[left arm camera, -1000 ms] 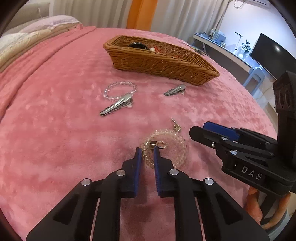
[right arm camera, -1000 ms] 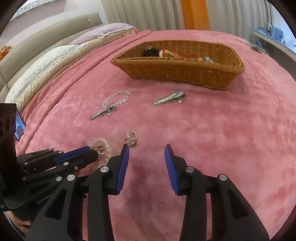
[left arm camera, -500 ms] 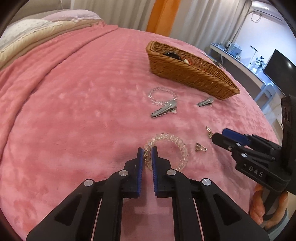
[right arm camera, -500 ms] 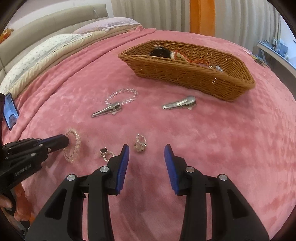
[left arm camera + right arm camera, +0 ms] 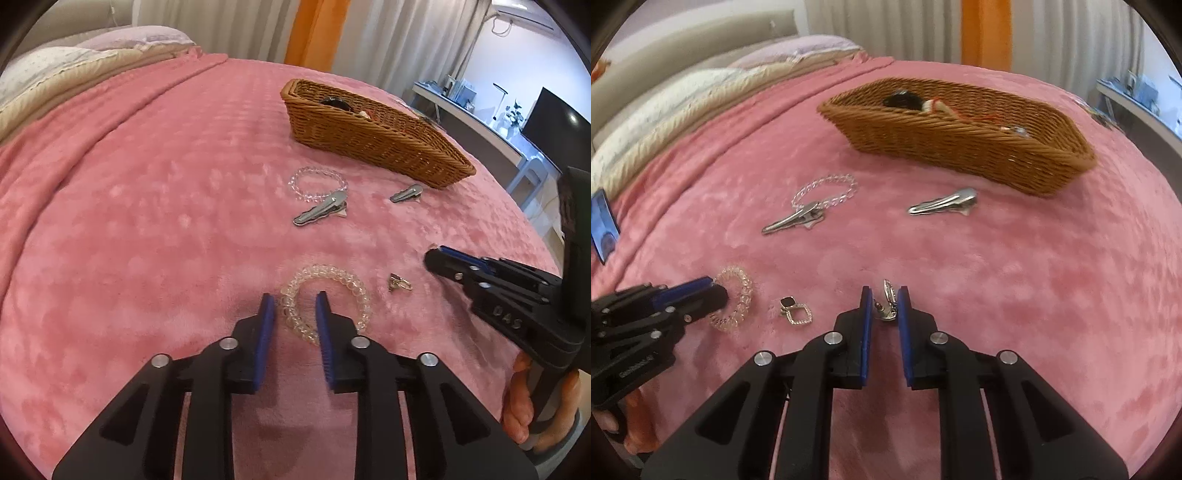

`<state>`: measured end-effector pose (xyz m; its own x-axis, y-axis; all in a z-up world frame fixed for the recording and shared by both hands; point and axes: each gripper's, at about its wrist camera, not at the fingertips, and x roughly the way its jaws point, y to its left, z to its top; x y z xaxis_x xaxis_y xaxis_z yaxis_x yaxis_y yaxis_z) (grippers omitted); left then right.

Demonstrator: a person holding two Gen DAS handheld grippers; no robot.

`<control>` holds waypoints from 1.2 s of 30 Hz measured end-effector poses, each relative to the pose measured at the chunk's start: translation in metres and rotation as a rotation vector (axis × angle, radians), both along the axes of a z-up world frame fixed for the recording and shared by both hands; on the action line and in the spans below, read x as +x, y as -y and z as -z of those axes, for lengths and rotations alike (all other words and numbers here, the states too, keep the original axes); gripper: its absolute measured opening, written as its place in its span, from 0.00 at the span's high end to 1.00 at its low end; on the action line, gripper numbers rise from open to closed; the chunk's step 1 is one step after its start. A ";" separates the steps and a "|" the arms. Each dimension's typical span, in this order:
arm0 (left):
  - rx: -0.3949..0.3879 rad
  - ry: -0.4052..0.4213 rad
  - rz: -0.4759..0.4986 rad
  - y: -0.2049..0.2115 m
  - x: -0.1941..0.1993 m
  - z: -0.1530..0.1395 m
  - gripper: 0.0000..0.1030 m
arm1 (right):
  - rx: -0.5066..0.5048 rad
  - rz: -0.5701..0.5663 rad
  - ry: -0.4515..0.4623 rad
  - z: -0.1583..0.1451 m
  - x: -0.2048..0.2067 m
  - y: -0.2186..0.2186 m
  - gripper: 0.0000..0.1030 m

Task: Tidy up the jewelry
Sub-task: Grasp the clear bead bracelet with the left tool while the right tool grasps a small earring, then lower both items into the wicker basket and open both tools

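Observation:
A clear coiled bracelet (image 5: 325, 291) lies on the pink blanket; my left gripper (image 5: 293, 310) is open, its fingers astride the bracelet's near left rim. The bracelet shows in the right wrist view (image 5: 737, 295) too. My right gripper (image 5: 885, 299) has narrowed around a small silver earring (image 5: 888, 304), which stands between the pads. A second earring (image 5: 794, 310) with a dark stone lies between the grippers, also in the left wrist view (image 5: 399, 283). The wicker basket (image 5: 960, 147) holds several pieces.
A clear bead bracelet (image 5: 317, 182) and a silver hair clip (image 5: 321, 212) lie mid-blanket; another clip (image 5: 943, 205) lies near the basket (image 5: 369, 136). Pillows (image 5: 701, 92) are at the far left, a desk and TV (image 5: 554, 118) beyond the bed's right edge.
My left gripper opened, releasing the coiled bracelet onto the blanket. My right gripper moved forward and narrowed around the small earring.

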<state>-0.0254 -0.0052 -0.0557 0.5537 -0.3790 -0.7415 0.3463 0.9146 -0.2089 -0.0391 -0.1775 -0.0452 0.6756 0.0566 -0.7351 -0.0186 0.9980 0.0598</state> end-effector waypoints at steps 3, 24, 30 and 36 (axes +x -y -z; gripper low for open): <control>0.080 0.031 -0.005 0.012 -0.005 0.000 0.80 | 0.046 0.019 0.017 -0.005 -0.008 0.010 0.89; -0.056 0.265 0.015 0.040 0.027 -0.102 0.93 | 0.043 0.067 0.216 -0.110 0.003 0.063 0.89; -0.089 0.322 0.043 0.080 0.081 -0.132 0.93 | 0.090 0.093 0.243 -0.137 0.059 0.095 0.89; -0.125 0.298 0.069 0.114 0.131 -0.123 0.93 | 0.129 0.133 0.212 -0.128 0.121 0.123 0.89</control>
